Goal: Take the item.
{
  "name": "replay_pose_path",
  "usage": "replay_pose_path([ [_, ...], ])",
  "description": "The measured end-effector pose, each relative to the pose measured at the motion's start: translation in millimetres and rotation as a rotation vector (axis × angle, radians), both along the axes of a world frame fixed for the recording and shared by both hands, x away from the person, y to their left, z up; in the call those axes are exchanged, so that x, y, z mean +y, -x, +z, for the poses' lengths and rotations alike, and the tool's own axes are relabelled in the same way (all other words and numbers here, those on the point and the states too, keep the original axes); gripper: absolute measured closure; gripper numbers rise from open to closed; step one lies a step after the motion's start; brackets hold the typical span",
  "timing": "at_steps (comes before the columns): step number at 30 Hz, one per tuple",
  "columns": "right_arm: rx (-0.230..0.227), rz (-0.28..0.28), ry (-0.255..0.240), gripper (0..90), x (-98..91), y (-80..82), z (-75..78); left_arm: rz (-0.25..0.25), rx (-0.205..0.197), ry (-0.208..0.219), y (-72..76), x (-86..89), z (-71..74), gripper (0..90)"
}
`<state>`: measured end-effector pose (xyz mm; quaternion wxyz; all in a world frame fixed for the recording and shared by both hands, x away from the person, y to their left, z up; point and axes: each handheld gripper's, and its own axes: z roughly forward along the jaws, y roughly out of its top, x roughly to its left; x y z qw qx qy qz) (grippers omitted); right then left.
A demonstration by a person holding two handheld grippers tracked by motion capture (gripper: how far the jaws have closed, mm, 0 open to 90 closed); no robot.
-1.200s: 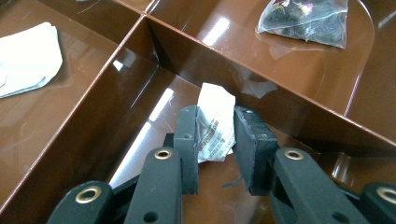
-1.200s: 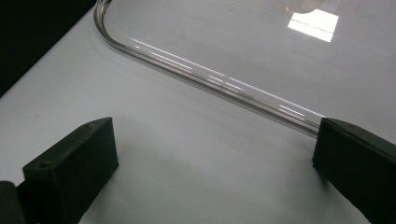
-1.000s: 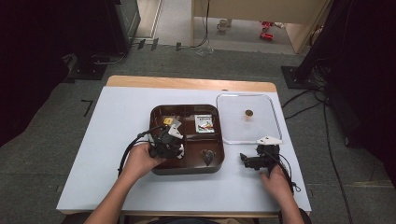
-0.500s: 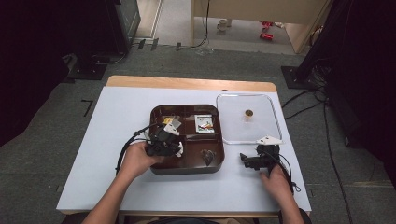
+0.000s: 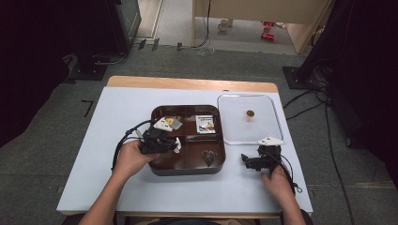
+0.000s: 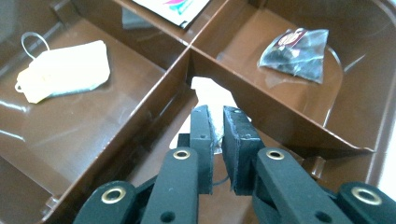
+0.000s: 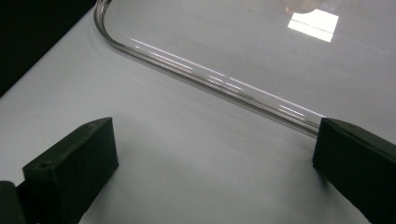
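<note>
Pinching white packet (image 6: 212,95), left tool (image 6: 218,122)

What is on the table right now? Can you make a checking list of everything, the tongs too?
Surface: white table, wooden back edge.
Job's things: brown divided tray holding a tea bag with tag, a dark pyramid sachet and a printed packet; clear lid beside it.
Clutter: nothing seen.
Tongs: left tongs shut on a white packet inside the tray; right tongs open over the table by the lid's edge.
Cables: black cable loops from the left tongs.
Surroundings: grey carpet, dark stands.
</note>
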<state>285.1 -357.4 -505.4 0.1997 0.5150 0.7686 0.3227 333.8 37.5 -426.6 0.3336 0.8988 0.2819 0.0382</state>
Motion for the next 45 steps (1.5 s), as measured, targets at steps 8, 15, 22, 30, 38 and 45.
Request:
replay_pose_path([
  [8,0.000,0.000,0.000,0.0,0.0,0.0,0.0,0.014,-0.009,0.020,-0.5,10.2,4.3,83.2],
  [15,0.000,0.000,0.000,0.0,0.0,0.0,0.0,0.033,-0.013,0.038,-1.0,21.4,10.0,83.2],
  [22,0.000,0.000,0.000,0.0,0.0,0.0,0.0,0.049,-0.016,0.053,-1.8,31.4,14.0,83.3],
  [30,0.000,0.000,0.000,0.0,0.0,0.0,0.0,0.074,-0.031,0.075,-2.5,43.0,19.2,83.6],
  [38,0.000,0.000,-0.001,0.0,0.0,0.0,0.0,0.102,-0.042,0.100,-3.3,55.4,24.3,83.5],
  [45,0.000,0.000,0.000,0.0,0.0,-0.1,0.0,0.120,-0.050,0.119,-2.9,66.8,29.0,83.4],
])
